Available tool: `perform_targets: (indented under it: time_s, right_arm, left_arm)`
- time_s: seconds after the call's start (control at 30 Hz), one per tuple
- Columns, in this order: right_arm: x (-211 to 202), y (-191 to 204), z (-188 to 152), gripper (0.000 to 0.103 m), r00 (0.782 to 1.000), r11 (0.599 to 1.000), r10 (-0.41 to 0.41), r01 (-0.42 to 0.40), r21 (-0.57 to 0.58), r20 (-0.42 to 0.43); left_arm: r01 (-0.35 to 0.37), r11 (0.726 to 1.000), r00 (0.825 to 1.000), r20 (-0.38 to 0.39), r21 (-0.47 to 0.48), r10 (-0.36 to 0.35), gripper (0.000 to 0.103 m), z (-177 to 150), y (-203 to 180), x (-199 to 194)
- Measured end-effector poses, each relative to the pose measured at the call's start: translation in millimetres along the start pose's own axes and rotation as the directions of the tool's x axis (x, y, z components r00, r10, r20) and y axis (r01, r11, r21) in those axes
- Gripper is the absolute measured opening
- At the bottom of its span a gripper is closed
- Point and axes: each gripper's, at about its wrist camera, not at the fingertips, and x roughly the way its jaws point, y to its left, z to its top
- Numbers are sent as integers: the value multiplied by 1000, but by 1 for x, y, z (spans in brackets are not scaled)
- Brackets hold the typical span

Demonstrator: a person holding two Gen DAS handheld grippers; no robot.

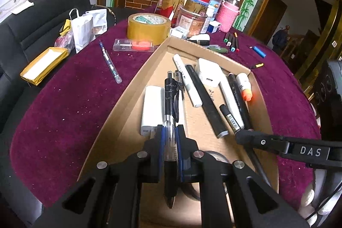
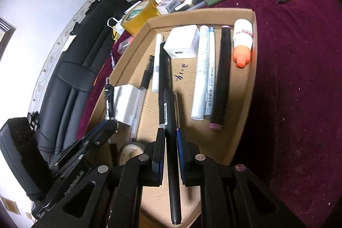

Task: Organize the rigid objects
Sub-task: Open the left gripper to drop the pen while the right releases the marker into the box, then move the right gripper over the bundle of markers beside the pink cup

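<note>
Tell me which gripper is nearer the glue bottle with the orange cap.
Right. The right gripper sits a few pens across from the glue bottle; the left gripper works the box's opposite side.

Left gripper [image 1: 171, 138] closed, blue-padded fingers [image 1: 162, 138] pressed against both sides of a clear-barrelled pen [image 1: 171, 99], barrel running forward along the finger axis and back between the linkages. Right gripper [image 2: 171, 140] likewise closed, pads clamped on a black pen [image 2: 170, 112] pointing ahead and trailing back beneath the camera. Both held low and side by side, each visible in the other's view: right gripper reaching in from the right edge of the left view, left gripper entering from the lower left of the right view.
</note>
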Motion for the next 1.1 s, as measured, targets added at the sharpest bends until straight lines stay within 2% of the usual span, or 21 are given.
perform_targets:
  time_s: [0.27,0.33,0.37,0.4,0.43,0.63,0.8,1.0,1.1]
  right_arm:
    - [-4,8,-5,13,999,997,-49,50,-57,21]
    - [-4,7,-6,15,999,997,-45,45,-58,11]
    - [-4,7,-7,17,999,998,-42,42,-56,9]
    - [-4,6,-6,24,999,998,-39,39,-56,9]
    - [-6,5,-6,31,999,998,-36,37,-59,13]
    - [-26,3,-5,47,996,995,-29,36,-89,80]
    - [-46,-12,4,51,990,997,-13,23,-78,138]
    - [-69,-65,32,54,970,992,-124,122,23,209]
    - [-77,-89,51,54,956,984,-178,167,67,233]
  left_arm:
    - [12,999,999,-49,34,-10,12,-8,-10,4]
    - [13,999,999,-46,39,-11,26,-8,-14,3]
    - [14,999,999,-43,38,-12,45,-8,-14,2]
    - [25,999,999,-41,33,-23,60,-8,-15,0]
    - [32,999,999,-38,28,-31,64,-7,-15,-1]
    - [60,998,998,8,27,-60,73,-6,-18,-19]
    - [160,987,984,78,-27,-157,73,-6,-9,-34]
    - [257,963,954,178,-78,-240,76,1,7,-53]
    - [290,953,944,191,-91,-269,77,6,9,-54]
